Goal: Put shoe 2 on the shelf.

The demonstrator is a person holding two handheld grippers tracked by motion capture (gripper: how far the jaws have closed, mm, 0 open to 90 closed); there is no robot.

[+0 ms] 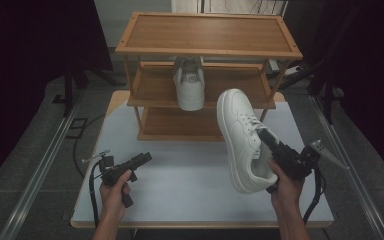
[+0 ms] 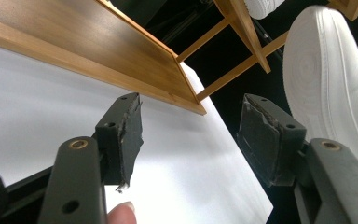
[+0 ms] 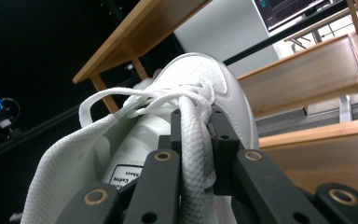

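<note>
the right tool [image 1: 269, 138] is clamped on the tongue of a white shoe [image 1: 240, 140] held tilted above the worktop [image 1: 180, 175] before the rack [image 1: 207, 50], while the left tool [image 1: 142, 159] gapes empty.

Middle shelf [image 1: 240, 87] right half free; left shoe [image 1: 189, 82] blocks centre.

I see a three-tier wooden shoe rack [image 1: 207, 35] standing at the far end of the white table [image 1: 180, 175] — its top shelf bare. A second white sneaker [image 1: 189, 82] sits on the middle shelf, toe toward me. Beyond the rack, the right gripper view catches a lit monitor [image 3: 291, 9] — partly cut off.
</note>
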